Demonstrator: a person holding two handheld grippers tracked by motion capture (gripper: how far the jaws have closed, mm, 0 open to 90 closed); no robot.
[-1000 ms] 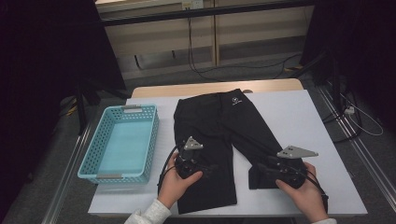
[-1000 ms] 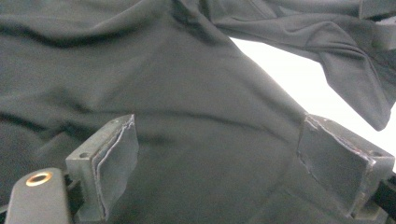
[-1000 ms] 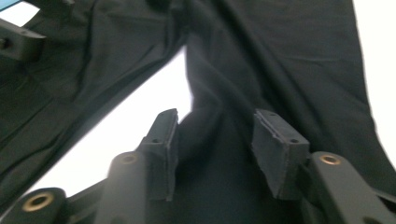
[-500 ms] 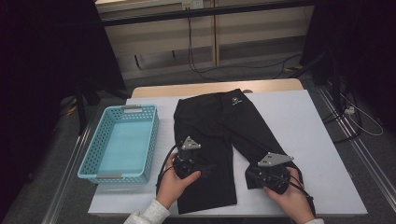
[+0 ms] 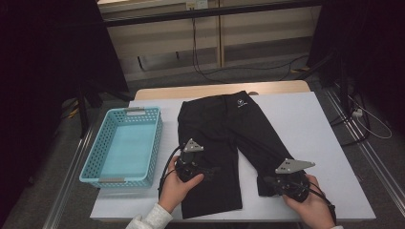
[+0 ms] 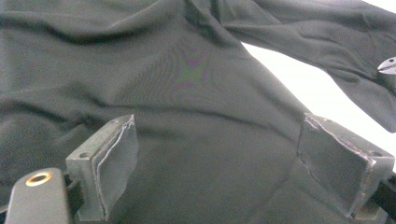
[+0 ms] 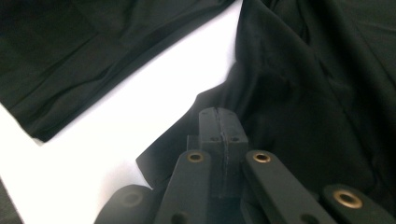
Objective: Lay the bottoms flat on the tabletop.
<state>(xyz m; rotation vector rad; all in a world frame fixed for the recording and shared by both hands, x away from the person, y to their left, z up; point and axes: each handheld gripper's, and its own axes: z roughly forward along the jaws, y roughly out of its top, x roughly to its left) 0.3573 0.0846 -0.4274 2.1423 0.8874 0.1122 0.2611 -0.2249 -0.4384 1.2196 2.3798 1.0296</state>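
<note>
1. black pants [image 5: 224, 138] lie flat on the white table [image 5: 310, 124], legs toward the person.
2. right tongs [image 7: 219, 122] have just been closing and now pinch the right leg's hem.
3. left tongs [image 6: 219, 163] hang spread over the left leg; likely next, they must pinch that hem to fold.

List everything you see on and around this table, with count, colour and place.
shorts: one, black, spread flat mid-table, waistband at the far edge
basket: one, light blue, at the table's left edge, beside the shorts
table: one, white top
cables: several, dark, on the floor beyond the table
left tool: one, black, jaws open over the shorts' left leg
right tool: one, black, jaws have just closed at the right leg's hem; whether they pinch cloth is unclear
hands: two, at the near edge, each holding a tool
</note>
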